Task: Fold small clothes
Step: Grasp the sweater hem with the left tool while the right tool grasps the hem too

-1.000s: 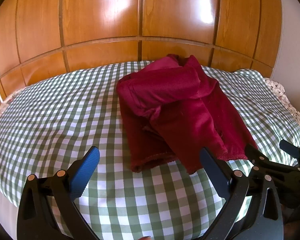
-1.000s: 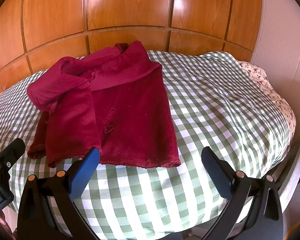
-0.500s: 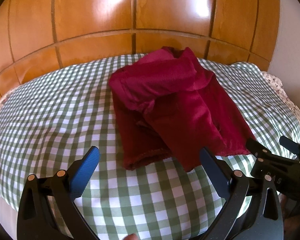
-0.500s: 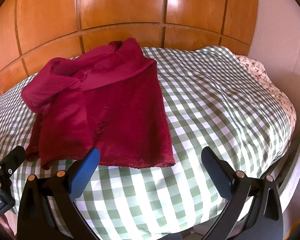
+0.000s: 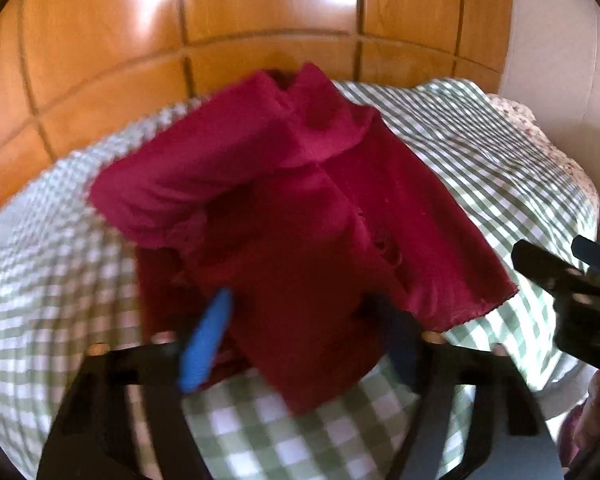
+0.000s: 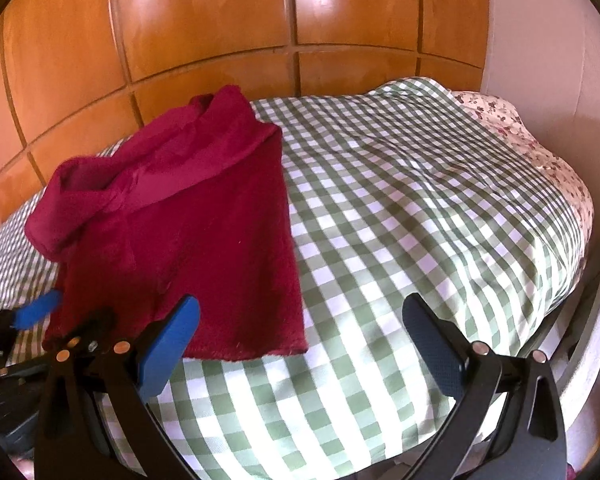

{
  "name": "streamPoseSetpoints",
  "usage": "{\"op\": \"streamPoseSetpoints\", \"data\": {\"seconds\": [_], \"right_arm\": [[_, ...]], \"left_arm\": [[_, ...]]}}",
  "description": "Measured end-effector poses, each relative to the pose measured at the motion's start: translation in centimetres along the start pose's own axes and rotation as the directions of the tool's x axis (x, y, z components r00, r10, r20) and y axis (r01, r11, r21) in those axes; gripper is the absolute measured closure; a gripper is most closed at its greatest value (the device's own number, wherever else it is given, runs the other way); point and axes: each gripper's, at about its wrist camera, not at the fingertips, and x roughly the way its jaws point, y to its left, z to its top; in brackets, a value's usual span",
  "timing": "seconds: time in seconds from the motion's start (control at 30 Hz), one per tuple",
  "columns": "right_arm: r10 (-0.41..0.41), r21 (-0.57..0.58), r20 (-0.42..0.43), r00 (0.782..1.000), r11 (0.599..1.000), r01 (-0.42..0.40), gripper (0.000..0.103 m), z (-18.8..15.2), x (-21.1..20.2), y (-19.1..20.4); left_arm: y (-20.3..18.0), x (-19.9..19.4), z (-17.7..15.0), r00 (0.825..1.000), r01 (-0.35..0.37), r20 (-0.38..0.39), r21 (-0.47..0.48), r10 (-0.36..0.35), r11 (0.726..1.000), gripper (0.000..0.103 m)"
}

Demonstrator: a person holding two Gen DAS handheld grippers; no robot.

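Garment [image 5: 300,216] first: we see a dark red fleece piece lying on the bed [image 6: 420,208], whose cover is green-and-white check, with a wooden headboard [image 6: 220,20] behind it. It sits toward the left half of the bed as the right wrist view gives it, its far end bunched up near the headboard and a sleeve folded across the top, its near hem lying flat and straight on the cover. In the left wrist view, which is blurred, our left gripper [image 5: 300,328] is low over the garment's near edge; its jaws have just been closing and now stand at a middling width, with the near corner of the red cloth lying between them. We cannot tell from the blur whether the pads already press on the cloth. The blue pad of the one finger [image 5: 204,344] shows against the red, the other finger is dark and smeared. Our right gripper [image 6: 300,340] hangs over the near edge of the bed with its jaws spread wide and nothing between them but checked cover; its left finger [image 6: 168,344] overlaps the hem of the garment in the picture, while its other finger is well off to the side over bare check. At the far right edge of the bed a flowered sheet [image 6: 540,152] peeks from under the cover, next to a pale wall [image 6: 548,40]
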Motion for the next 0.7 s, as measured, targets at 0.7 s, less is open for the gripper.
{"op": "streamPoseSetpoints", "data": {"seconds": [0.7], "right_arm": [[0.59, 0.237, -0.247, 0.768, 0.806, -0.543, 0.031, 9.0, 11.1, 8.4]], "left_arm": [[35.5, -11.9, 6.0, 0.887, -0.258, 0.153, -0.621, 0.437, 0.74, 0.103]]}}
